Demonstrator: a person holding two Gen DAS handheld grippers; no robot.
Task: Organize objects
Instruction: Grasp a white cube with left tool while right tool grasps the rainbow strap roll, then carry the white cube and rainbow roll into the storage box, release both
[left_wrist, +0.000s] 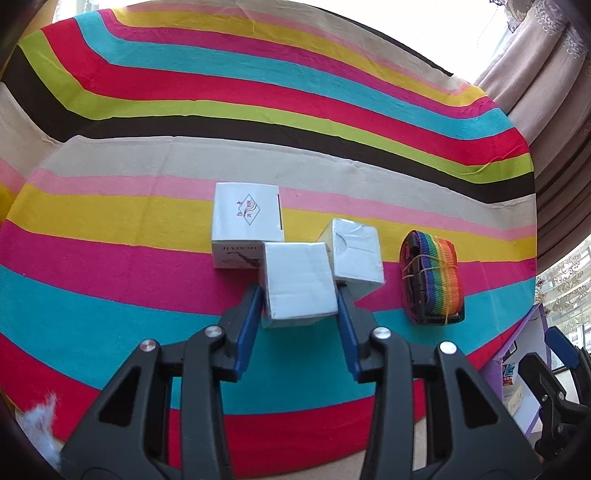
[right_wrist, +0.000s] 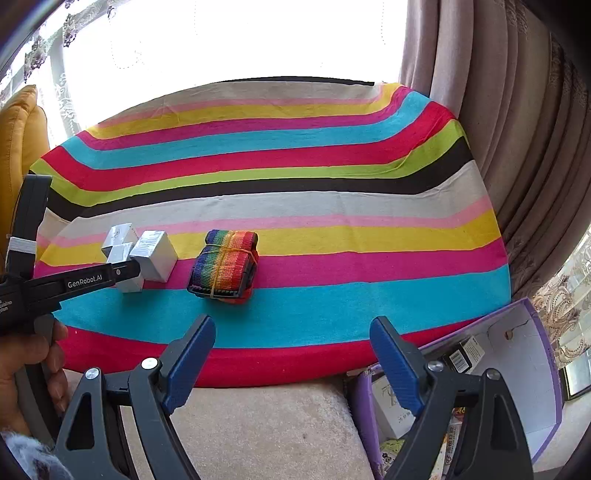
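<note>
Purple box (right_wrist: 532, 369) cut off at frame edge; its contents partly hidden, perhaps cartons.

On the striped cloth (left_wrist: 147, 229) three small boxes cluster: the printed box (left_wrist: 245, 216) behind-left, the taped box (left_wrist: 356, 254) behind-right, the plain box (left_wrist: 297, 282) in front; the bundled strap (left_wrist: 436, 273) lies right; the storage bin (right_wrist: 532, 369) sits beyond the cloth's right edge.

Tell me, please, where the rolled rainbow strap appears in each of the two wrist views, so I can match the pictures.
Left wrist view: the rainbow strap lies right of centre on the striped cloth, to the right of the white boxes.
Right wrist view: the strap lies left of centre, beyond the open right claw.
Shared landmark: the purple box, at the lower right edge of both views.
</note>
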